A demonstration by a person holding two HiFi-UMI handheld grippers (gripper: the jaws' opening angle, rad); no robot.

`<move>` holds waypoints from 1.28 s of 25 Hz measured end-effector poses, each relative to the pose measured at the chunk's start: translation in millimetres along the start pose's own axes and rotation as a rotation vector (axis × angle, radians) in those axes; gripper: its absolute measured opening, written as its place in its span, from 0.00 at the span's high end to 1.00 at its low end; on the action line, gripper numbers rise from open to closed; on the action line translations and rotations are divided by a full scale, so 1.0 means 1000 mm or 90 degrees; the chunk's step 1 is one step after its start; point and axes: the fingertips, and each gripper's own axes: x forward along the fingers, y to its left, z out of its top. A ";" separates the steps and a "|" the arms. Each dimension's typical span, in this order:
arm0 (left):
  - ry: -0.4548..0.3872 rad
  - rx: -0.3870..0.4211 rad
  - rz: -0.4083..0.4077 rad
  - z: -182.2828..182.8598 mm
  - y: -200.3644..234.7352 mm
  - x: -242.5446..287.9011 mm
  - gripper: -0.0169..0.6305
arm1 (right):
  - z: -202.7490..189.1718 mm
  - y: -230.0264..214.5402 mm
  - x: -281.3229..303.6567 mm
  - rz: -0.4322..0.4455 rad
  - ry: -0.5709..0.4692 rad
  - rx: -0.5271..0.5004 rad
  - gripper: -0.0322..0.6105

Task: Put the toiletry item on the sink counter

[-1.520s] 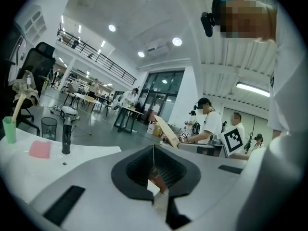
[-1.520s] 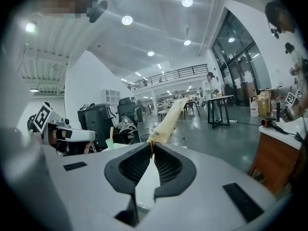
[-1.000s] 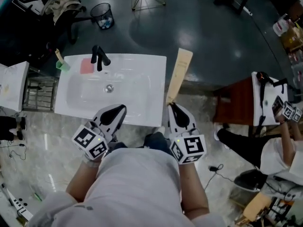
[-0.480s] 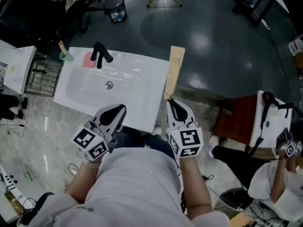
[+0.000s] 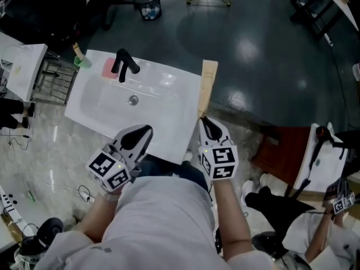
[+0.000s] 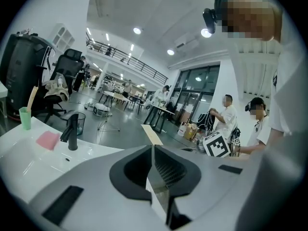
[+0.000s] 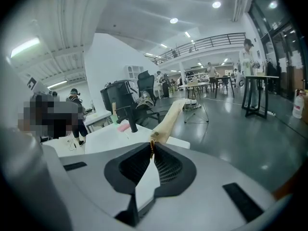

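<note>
A long flat beige tube [image 5: 206,89] sticks out over the right edge of the white sink counter [image 5: 171,129], above the dark floor. My right gripper [image 5: 202,118] is shut on its near crimped end, and the tube [image 7: 169,117] runs away from the jaws in the right gripper view [image 7: 152,149]. My left gripper [image 5: 147,130] hovers over the counter's front edge, shut with nothing in it [image 6: 153,150]. The beige tube [image 6: 153,134] also shows beyond it in the left gripper view.
A black faucet [image 5: 122,64], a pink pad [image 5: 108,68] and a green cup [image 5: 83,61] stand at the counter's back. A wire rack [image 5: 53,81] sits to the left, a bin [image 5: 148,3] beyond. A red-brown table [image 5: 281,146] and another person [image 5: 315,232] are at the right.
The head view has swung, so the sink sits more slanted and the person at the right has slid lower. Both grippers keep their places; the right still grips the tube.
</note>
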 end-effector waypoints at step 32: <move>0.093 -0.086 0.043 -0.037 0.085 0.049 0.94 | -0.083 -0.047 0.125 0.023 0.185 0.031 0.89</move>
